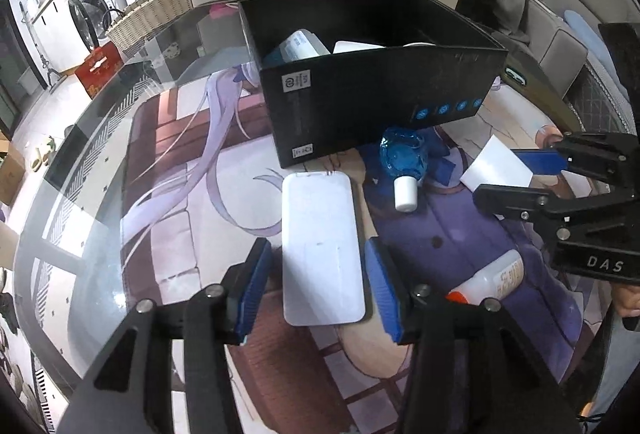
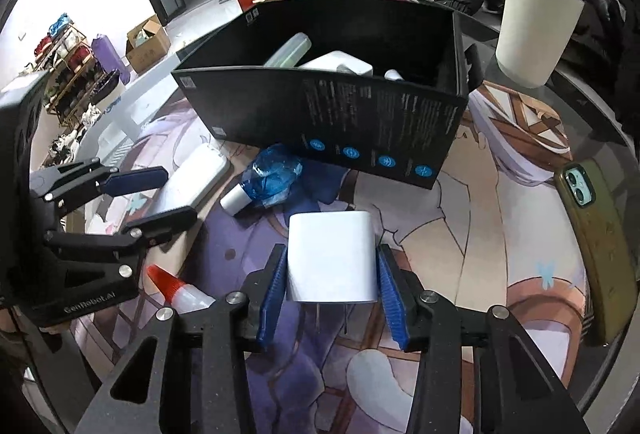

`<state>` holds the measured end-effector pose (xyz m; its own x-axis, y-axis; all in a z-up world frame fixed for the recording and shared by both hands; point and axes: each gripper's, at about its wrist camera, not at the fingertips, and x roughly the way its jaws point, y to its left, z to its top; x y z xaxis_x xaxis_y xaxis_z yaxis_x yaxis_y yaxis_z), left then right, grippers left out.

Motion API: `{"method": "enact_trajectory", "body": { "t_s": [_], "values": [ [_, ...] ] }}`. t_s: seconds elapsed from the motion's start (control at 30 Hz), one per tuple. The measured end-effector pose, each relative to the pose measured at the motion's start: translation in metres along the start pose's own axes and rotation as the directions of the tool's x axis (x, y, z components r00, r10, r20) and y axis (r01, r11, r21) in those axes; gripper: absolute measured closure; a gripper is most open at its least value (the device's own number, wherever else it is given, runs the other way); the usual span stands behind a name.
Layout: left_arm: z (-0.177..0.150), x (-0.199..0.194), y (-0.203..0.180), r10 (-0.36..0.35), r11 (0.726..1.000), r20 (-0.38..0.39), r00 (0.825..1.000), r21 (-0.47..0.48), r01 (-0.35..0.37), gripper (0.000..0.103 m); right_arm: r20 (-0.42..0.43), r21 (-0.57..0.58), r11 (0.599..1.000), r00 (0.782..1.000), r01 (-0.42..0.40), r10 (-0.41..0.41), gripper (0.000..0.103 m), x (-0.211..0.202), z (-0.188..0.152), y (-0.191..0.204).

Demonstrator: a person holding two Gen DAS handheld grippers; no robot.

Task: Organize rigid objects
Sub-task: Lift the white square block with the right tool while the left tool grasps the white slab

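Note:
A black open box (image 1: 380, 90) (image 2: 320, 114) stands on the printed mat and holds several white items. My left gripper (image 1: 316, 282) is open and straddles a flat white power bank (image 1: 320, 246) lying on the mat; its pads do not touch it. My right gripper (image 2: 332, 298) has its pads against both sides of a white plug-in charger (image 2: 332, 258), also seen in the left wrist view (image 1: 496, 166). A small blue bottle with a white cap (image 1: 402, 158) (image 2: 264, 186) lies in front of the box.
A white glue bottle with an orange tip (image 1: 492, 278) (image 2: 176, 290) lies between the grippers. A phone in an olive case (image 2: 596, 234) lies at the right. A cream cup (image 2: 536, 30) stands behind the box. The round glass table's edge (image 1: 52, 170) curves at the left.

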<state>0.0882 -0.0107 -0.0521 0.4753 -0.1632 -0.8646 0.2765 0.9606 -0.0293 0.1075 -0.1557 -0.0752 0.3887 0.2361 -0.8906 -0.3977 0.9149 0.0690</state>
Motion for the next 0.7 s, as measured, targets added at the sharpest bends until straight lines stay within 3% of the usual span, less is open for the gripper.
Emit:
{"method": "enact_trajectory", "body": {
  "t_s": [0.23, 0.43, 0.57, 0.7],
  "values": [
    [0.000, -0.003, -0.002, -0.004, 1.000, 0.013, 1.000, 0.003, 0.004, 0.065, -0.005, -0.019, 1.000, 1.000, 0.012, -0.012, 0.061, -0.001, 0.000, 0.001],
    [0.003, -0.024, -0.007, 0.002, 1.000, 0.105, 0.995, 0.021, -0.004, 0.065, 0.066, -0.026, 1.000, 0.998, 0.013, -0.011, 0.061, -0.014, 0.003, 0.006],
    [0.007, -0.044, -0.011, 0.019, 0.999, 0.207, 0.978, 0.046, -0.029, 0.065, 0.152, -0.032, 0.999, 0.988, 0.010, -0.005, 0.061, -0.032, 0.005, 0.008],
    [0.009, -0.069, -0.017, 0.033, 0.996, 0.326, 0.945, 0.063, -0.057, 0.065, 0.295, -0.059, 0.997, 0.955, 0.042, -0.023, 0.061, -0.062, 0.005, 0.017]
  ]
}}
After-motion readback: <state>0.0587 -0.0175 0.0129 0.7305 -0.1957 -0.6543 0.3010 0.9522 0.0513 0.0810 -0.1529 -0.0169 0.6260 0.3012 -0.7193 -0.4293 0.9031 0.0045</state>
